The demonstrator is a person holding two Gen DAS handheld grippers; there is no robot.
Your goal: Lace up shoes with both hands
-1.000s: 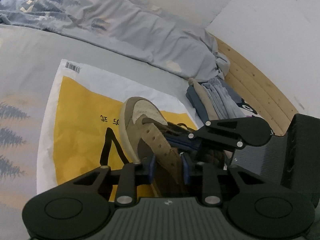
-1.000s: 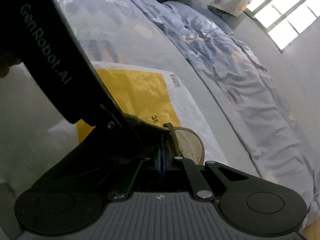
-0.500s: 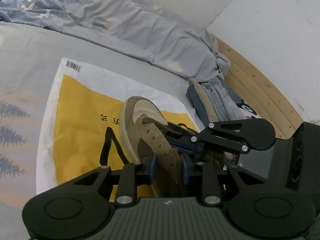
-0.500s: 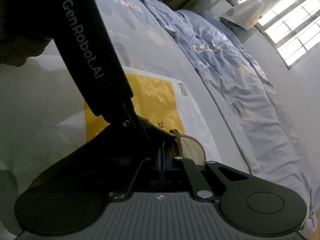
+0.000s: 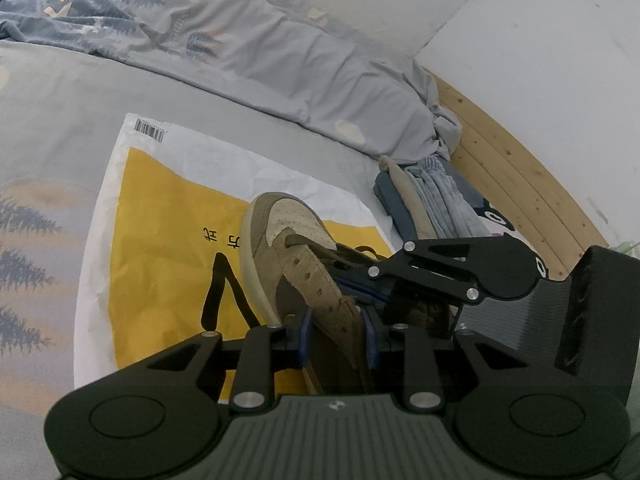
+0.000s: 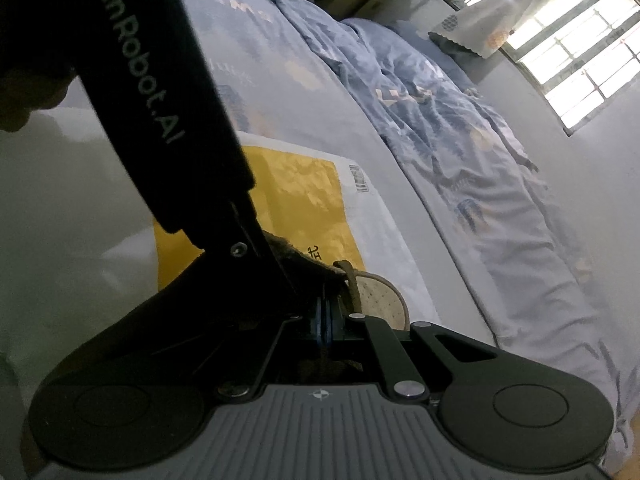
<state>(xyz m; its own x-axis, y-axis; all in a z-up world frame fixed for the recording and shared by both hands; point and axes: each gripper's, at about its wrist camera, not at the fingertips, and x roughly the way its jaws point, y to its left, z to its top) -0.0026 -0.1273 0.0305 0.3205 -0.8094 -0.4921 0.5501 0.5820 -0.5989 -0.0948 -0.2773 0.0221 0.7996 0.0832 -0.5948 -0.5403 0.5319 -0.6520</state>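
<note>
Soft even daylight, fisheye-bent edges; right wrist view dim, backlit by glaring window point(image 6: 568, 52), foreground blurred.

Right gripper point(image 6: 325, 322) pinched (left point(image 5: 337, 330) clamping)

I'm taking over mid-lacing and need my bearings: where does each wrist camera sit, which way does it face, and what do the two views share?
Left wrist: sits behind the left gripper, facing along the brown suede sneaker toward the wooden bed frame; its fingers clamp the eyelet flap; the right gripper enters from the right.
Right wrist: sits behind the right gripper, jaws closed, facing the duvet and window; the left gripper's body blocks the left.
Shared: sneaker toe and yellow mailer bag.
</note>
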